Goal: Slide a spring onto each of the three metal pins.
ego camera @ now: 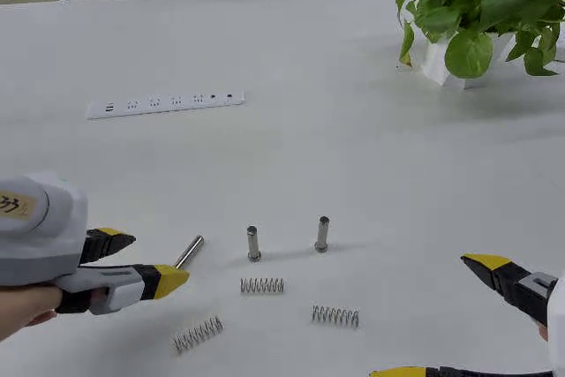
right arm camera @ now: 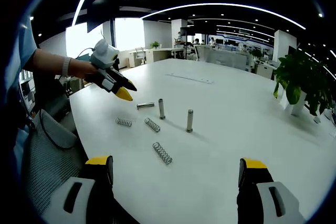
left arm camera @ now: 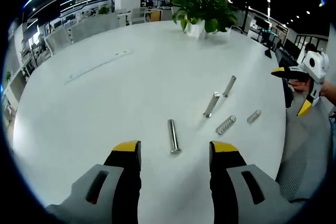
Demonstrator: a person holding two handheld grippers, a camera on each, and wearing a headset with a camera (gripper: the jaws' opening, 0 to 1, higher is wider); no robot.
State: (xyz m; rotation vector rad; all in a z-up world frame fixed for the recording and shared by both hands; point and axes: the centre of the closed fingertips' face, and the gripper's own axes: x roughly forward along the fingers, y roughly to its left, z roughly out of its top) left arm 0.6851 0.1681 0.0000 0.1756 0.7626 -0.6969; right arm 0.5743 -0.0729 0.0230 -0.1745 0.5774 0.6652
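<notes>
Two metal pins stand upright on the white table, one left of the other. A third pin lies flat to their left. Three springs lie loose in front of them: one in the middle, one to the right, one to the left. My left gripper is open, its yellow tips just short of the lying pin. My right gripper is open wide at the bottom right, apart from everything; the springs lie ahead of it.
A white power strip lies at the back left of the table. A potted green plant stands at the back right. An office chair sits at the table's near edge.
</notes>
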